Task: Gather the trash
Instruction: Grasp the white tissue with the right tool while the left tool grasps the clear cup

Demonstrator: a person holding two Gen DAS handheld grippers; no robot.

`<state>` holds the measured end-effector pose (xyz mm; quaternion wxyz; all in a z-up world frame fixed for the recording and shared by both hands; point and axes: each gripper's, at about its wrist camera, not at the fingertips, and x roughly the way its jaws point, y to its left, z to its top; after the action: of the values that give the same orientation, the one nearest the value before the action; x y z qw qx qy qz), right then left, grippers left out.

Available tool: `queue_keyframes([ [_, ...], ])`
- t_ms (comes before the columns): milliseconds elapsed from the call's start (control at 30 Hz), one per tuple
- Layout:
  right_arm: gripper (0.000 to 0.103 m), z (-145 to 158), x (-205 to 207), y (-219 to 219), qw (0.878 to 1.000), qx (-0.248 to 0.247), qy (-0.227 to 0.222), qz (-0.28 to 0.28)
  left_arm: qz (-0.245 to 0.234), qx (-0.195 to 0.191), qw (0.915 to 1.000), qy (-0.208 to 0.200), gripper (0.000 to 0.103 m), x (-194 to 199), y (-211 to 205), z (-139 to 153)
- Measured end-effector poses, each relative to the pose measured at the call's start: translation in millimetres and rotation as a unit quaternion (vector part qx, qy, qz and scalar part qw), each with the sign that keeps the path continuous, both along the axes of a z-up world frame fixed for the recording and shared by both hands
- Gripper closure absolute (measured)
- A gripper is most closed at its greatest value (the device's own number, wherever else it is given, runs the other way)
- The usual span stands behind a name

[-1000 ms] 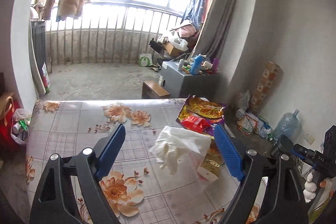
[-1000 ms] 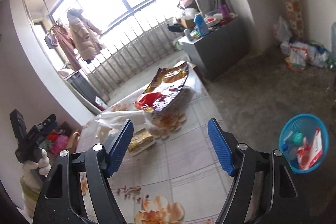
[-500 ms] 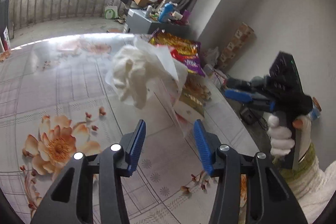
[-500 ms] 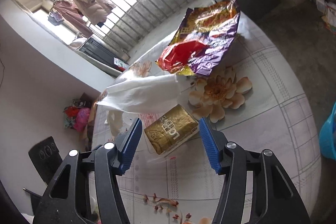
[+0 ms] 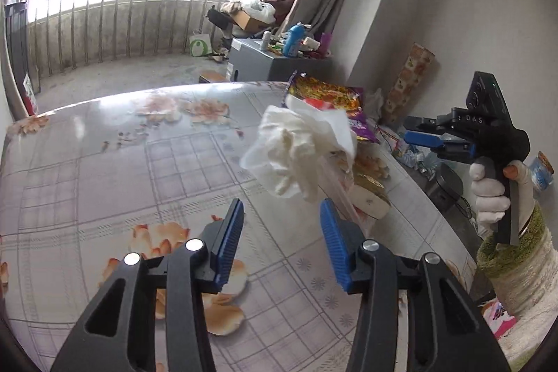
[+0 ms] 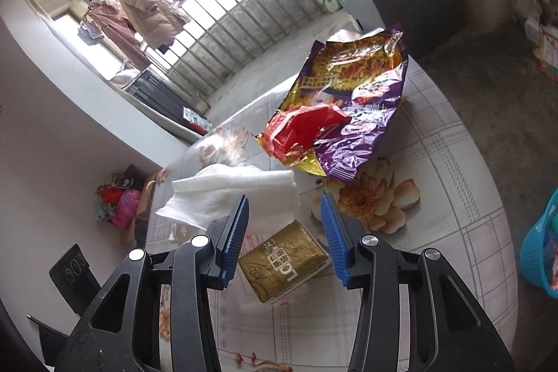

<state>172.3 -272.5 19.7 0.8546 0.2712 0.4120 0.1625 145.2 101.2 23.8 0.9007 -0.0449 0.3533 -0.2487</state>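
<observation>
Left gripper [image 5: 281, 234]: black frame with blue ribbed pads; the jaws stand partly apart with nothing between them, above the flowered tablecloth.
Table [image 5: 104, 169]: covered with a glossy grey-checked cloth printed with orange flowers; all the trash lies toward its right side in the left wrist view.
Crumpled white tissue [image 5: 300, 145]: a loose bunched wad, just beyond the left gripper's tips and not touched by either pad; in the right wrist view it [image 6: 230, 194] lies left of and behind the gold packet, partly hidden by the left pad.
Gold foil packet [image 6: 282, 262]: flat and rectangular, lying on the table just beyond the right gripper, in line with the gap between its pads.
Right gripper [image 6: 285, 236]: same black and blue build; its jaws are closing, and the pads are not touching the gold packet.
Purple and yellow snack bag [image 6: 352, 100]: large, torn open, crinkled foil, at the far edge of the table.
Red wrapper [image 6: 303, 131]: crumpled, lying against the snack bag's near side.
Blue plastic basket [image 6: 538, 253]: on the floor at the right, off the table, with some rubbish inside.
Gloved hand [image 5: 491, 194]: white glove, gripping the right gripper's handle at the right of the left wrist view.
</observation>
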Motion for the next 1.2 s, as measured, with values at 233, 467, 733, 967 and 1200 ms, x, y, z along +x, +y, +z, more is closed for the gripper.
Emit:
queue_keyframes([
  [233, 0.055, -11.6, 52.0, 37.2, 0.999, 0.013, 0.007, 0.046, 0.083, -0.123, 0.9846, 0.092, 0.059, 90.0, 45.7, -18.4],
  [467, 0.055, -40.5, 83.3, 64.9, 0.995, -0.003, 0.054, 0.08, 0.034, -0.188, 0.9588, 0.21, 0.058, 149.0, 10.7, -64.3],
  [733, 0.056, -62.6, 70.2, 57.1, 0.988, 0.058, 0.103, 0.103, 0.002, -0.258, 0.9307, 0.259, 0.059, 139.5, -0.4, -85.7],
  [967, 0.057, -59.3, 29.3, 55.8, 0.985, 0.06, 0.112, 0.121, -0.022, -0.242, 0.9327, 0.266, 0.059, 92.5, -11.2, -79.2],
  [1200, 0.056, -50.8, -23.0, 64.0, 0.982, 0.029, 0.106, 0.155, -0.018, -0.254, 0.927, 0.276, 0.06, 23.2, 0.3, -79.8],
])
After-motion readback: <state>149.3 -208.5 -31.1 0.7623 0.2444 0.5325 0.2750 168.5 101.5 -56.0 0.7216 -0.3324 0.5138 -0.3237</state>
